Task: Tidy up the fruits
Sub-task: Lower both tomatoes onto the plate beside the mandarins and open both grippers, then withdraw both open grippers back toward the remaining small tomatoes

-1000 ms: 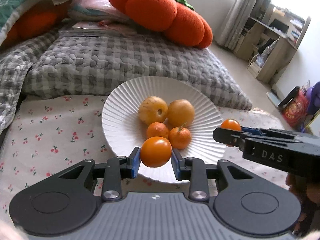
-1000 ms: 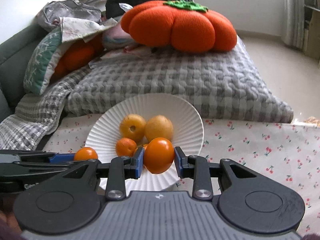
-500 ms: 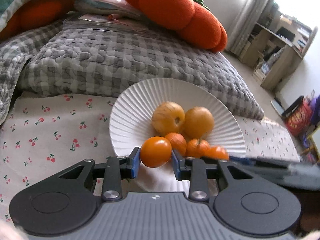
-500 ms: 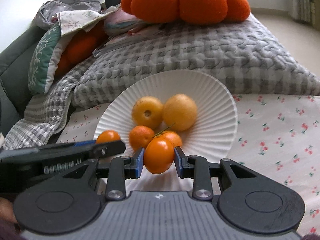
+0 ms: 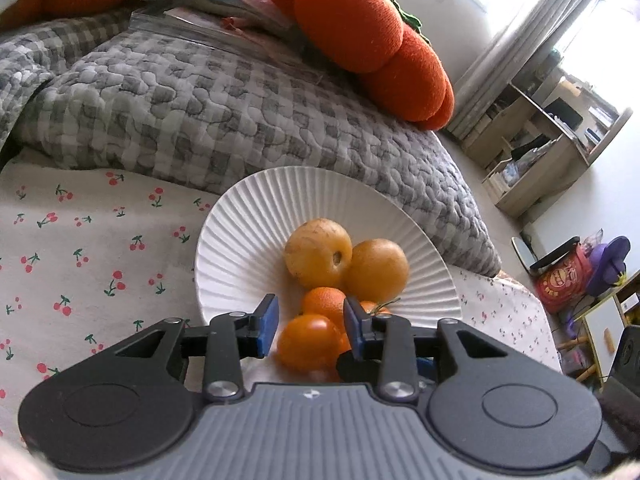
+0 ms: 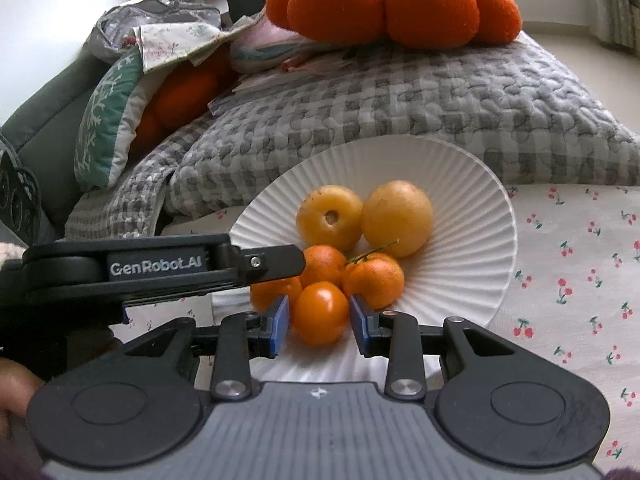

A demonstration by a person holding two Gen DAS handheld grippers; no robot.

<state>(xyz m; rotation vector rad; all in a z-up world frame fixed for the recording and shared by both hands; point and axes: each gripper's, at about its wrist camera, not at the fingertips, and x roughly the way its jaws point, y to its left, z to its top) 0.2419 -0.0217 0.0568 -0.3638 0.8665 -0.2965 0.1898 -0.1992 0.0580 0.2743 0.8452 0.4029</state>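
I see a cherry-print cloth [image 6: 580,264] covering the surface; on it sits the white ribbed plate [image 6: 480,248], and a grey checked quilt [image 6: 400,108] lies along its far edge.

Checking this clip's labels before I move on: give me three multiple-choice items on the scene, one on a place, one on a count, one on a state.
1. Where does the white plate stand?
A on the cherry-print cloth; B on a wooden tray; C on a metal rack.
2. How many large yellow fruits lie on it?
A one; B two; C four.
3. How is the right gripper?
A shut and empty; B clamped on a spoon; C open around a tomato.

Key:
1 A, the printed cloth shows around the plate's rim.
2 B, two of them sit side by side at the back.
3 C, its jaws have just been opening, and thin gaps show on both sides of the tomato.
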